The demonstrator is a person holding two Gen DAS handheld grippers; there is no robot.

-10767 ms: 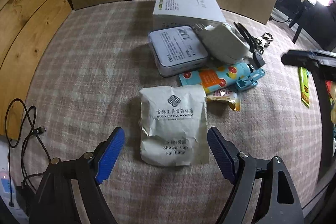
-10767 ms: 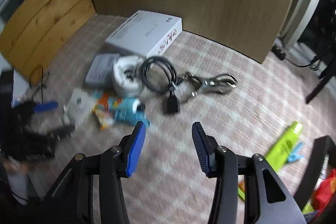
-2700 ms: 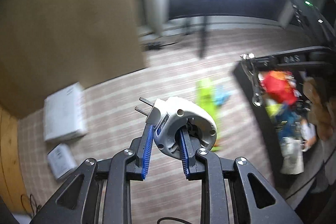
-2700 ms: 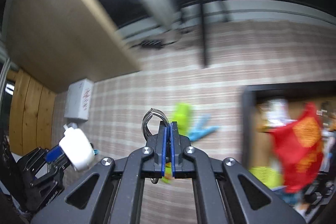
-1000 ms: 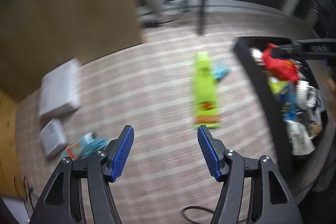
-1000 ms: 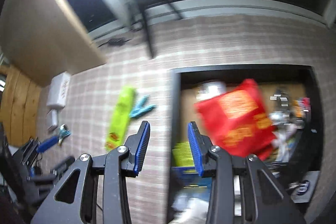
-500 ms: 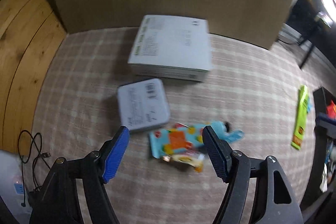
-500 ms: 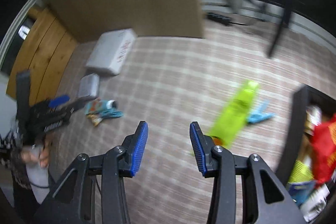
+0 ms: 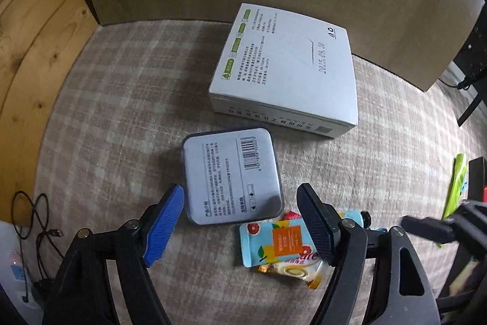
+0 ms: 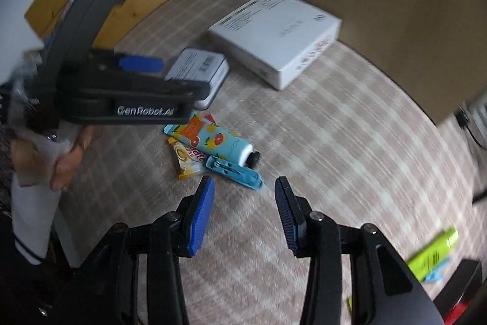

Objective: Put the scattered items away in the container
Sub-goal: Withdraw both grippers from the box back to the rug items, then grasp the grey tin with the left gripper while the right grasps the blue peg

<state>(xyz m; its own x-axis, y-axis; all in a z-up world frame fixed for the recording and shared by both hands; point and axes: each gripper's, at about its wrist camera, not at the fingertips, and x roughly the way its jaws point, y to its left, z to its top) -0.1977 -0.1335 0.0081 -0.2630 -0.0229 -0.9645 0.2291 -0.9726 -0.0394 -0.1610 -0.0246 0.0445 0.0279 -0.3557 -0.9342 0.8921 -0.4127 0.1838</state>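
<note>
Clip [image 10: 233,171], blue and lying beside the printed tube [image 10: 213,142], showed only in our right wrist view. We saw both the left gripper [image 9: 240,223] and right gripper [image 10: 243,210] with jaws wide apart, holding nothing. The tube's capped end pointed right along the carpet [image 9: 121,99], below the grey tin [image 9: 231,175].

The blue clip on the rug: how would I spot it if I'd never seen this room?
Start at the big white box by the brown board. Come nearer, past the grey tin, to the fruit-print tube. The clip lies against its near side: plain light-blue plastic, long and thin, with no printing.
</note>
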